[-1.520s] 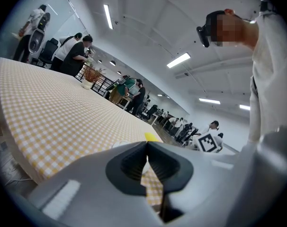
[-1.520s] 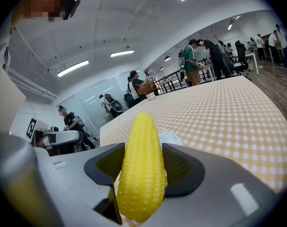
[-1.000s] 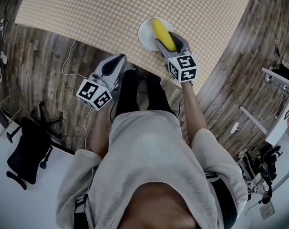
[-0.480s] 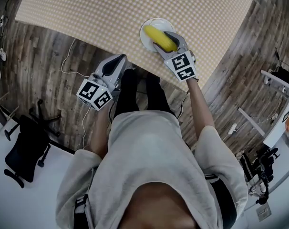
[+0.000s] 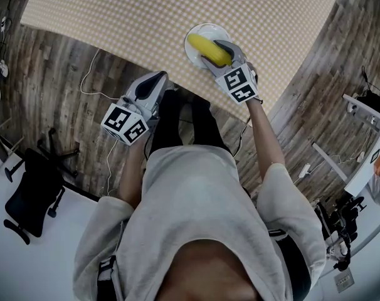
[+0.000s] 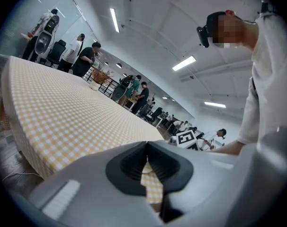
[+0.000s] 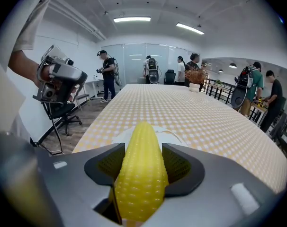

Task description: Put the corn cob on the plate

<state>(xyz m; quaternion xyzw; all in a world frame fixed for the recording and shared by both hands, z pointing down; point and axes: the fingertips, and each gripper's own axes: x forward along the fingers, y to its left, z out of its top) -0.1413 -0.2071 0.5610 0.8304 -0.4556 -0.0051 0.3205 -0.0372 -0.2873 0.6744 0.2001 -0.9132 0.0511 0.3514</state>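
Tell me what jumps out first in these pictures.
A bright yellow corn cob, clamped in the right gripper, is over a white plate near the front edge of the checked table. The left gripper hangs shut and empty beside that edge.

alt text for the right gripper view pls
The right gripper is shut on a yellow corn cob, over a white plate on a checked table. People stand in the room behind.
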